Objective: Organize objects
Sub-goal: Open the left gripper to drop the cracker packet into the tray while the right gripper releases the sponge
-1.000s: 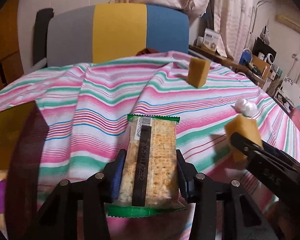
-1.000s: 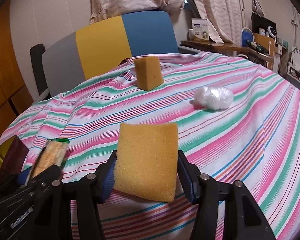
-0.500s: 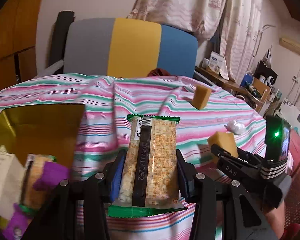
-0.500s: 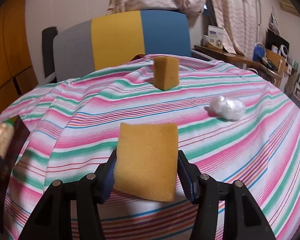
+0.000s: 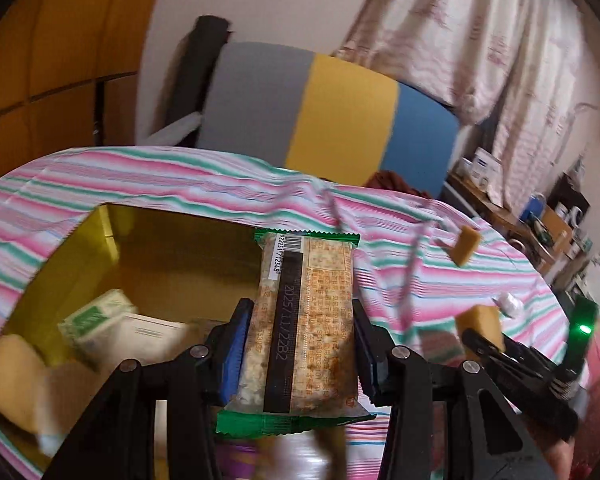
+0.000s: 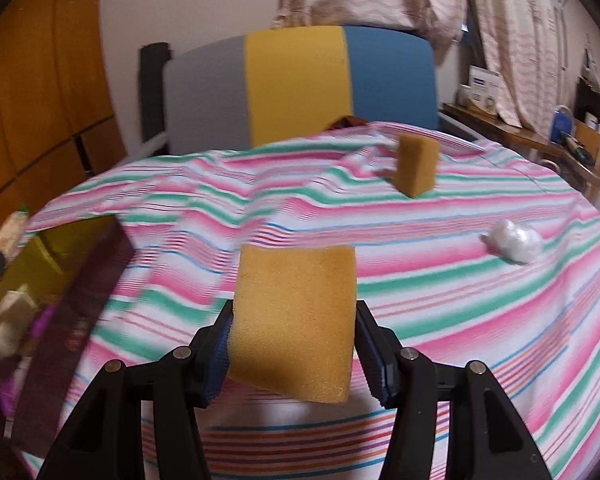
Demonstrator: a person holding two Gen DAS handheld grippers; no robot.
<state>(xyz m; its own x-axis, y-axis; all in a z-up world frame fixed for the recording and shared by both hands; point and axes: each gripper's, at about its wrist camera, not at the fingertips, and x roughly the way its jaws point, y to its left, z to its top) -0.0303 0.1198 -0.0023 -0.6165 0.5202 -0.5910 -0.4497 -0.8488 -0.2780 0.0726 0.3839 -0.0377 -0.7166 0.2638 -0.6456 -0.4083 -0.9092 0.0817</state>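
The left gripper point(image 5: 298, 354) is clamped on a cracker packet point(image 5: 304, 320) with green sealed ends, its blue pads pressing the packet's long sides. The packet hangs above the near right corner of the open yellow box point(image 5: 80, 240), which sits on the striped tablecloth point(image 5: 180, 184). Inside the box lie a green-and-white carton point(image 5: 96, 320) and a tan sponge-like piece point(image 5: 12, 376) (both blurred).

The right gripper point(image 6: 294, 344) is closed on a yellow sponge point(image 6: 296, 320), squeezed between its pads and held clear of the cloth, to the right of the box point(image 6: 52, 256). In the left wrist view that same gripper point(image 5: 480, 332) and its sponge point(image 5: 480, 324) appear right of the box.

Farther from the box, a second sponge point(image 6: 416, 168) stands upright on the cloth, and a crumpled white plastic wad point(image 6: 514, 240) lies well right of it. Beyond the box stands a chair back point(image 6: 300, 88) in grey, yellow and blue.
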